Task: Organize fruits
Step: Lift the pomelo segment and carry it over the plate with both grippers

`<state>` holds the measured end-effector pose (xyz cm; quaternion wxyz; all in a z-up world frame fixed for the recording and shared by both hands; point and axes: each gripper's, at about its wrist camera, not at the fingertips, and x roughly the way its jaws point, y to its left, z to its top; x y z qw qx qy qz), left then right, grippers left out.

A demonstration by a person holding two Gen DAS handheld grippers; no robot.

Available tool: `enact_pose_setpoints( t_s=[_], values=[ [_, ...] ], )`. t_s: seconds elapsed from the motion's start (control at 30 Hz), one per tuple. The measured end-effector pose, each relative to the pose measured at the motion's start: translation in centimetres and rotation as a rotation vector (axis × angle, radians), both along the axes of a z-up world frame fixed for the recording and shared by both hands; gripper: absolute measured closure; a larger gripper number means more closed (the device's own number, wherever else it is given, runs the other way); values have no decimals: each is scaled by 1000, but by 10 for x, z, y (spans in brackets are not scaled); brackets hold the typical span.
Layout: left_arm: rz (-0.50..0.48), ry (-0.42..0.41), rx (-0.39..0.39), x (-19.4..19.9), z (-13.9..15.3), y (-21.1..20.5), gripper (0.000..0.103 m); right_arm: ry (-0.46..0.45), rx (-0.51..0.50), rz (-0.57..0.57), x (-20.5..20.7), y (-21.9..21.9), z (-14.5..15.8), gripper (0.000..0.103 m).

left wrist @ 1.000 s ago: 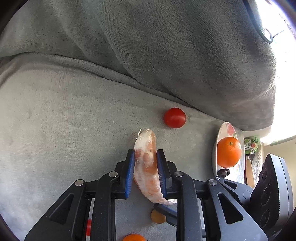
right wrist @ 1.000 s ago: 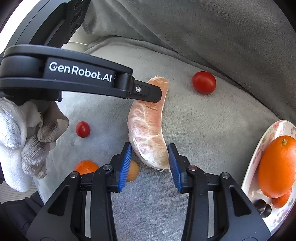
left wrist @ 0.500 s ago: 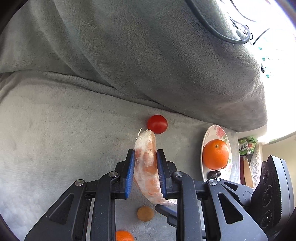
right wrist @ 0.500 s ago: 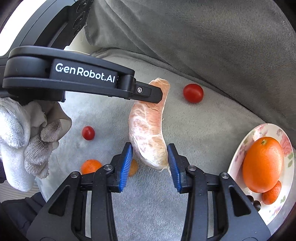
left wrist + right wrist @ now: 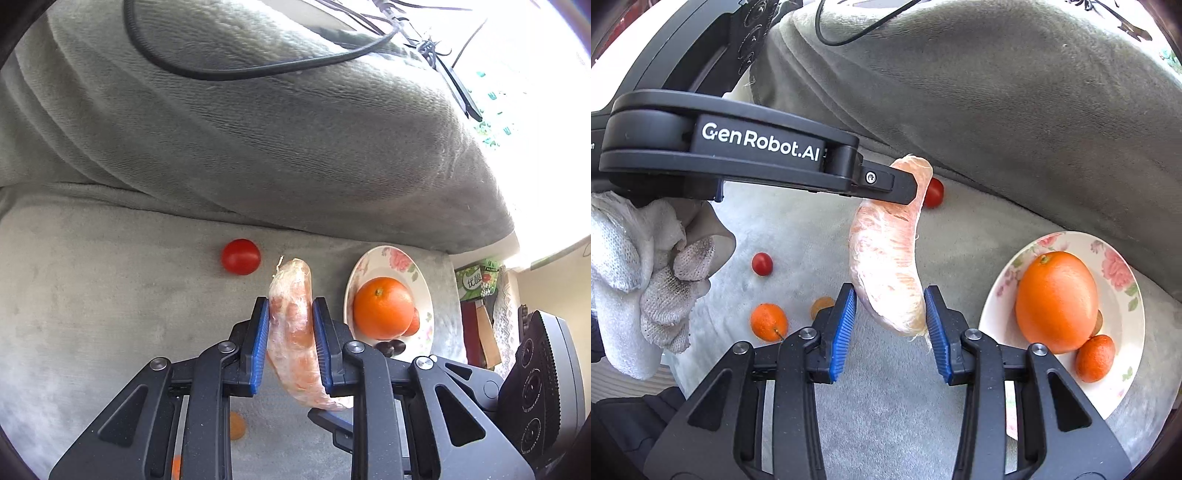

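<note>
My left gripper (image 5: 290,317) is shut on a peeled pomelo segment (image 5: 293,332) and holds it in the air above the grey sofa seat. In the right wrist view the same segment (image 5: 886,258) hangs from the left gripper (image 5: 908,184). My right gripper (image 5: 890,314) is open, its blue pads either side of the segment's lower end without squeezing it. A floral plate (image 5: 1123,343) at the right holds a large orange (image 5: 1056,299) and a small mandarin (image 5: 1095,358). The plate (image 5: 369,266) also shows in the left wrist view.
On the seat lie a large tomato (image 5: 241,256), a cherry tomato (image 5: 762,264), a mandarin (image 5: 768,321) and a small brown fruit (image 5: 820,305). The sofa back cushion (image 5: 295,129) rises behind, with a black cable (image 5: 221,74) on it. Packets stand beyond the right edge (image 5: 476,284).
Both grippers have risen and shifted right toward the plate with the segment. The large tomato has slid left in the left wrist view. The plate shows more fully.
</note>
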<state>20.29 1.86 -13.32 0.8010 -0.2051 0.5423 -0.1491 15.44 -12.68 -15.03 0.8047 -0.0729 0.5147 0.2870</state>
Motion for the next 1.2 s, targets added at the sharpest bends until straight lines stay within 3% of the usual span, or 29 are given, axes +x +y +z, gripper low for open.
enact_pose_setpoints(
  t_s=[0.27,0.67,1.2],
  values=[
    [-54,-25,-1,4,12,-35,81,-18,8,-59,-15,-31,12,64],
    [-155,-46,-10,12,25,-89,81,-34,15,-152,-4,-89,38,64],
    [-275,-33,0,22,20,-157,81,-21,12,-266,-9,-138,36,64]
  ],
)
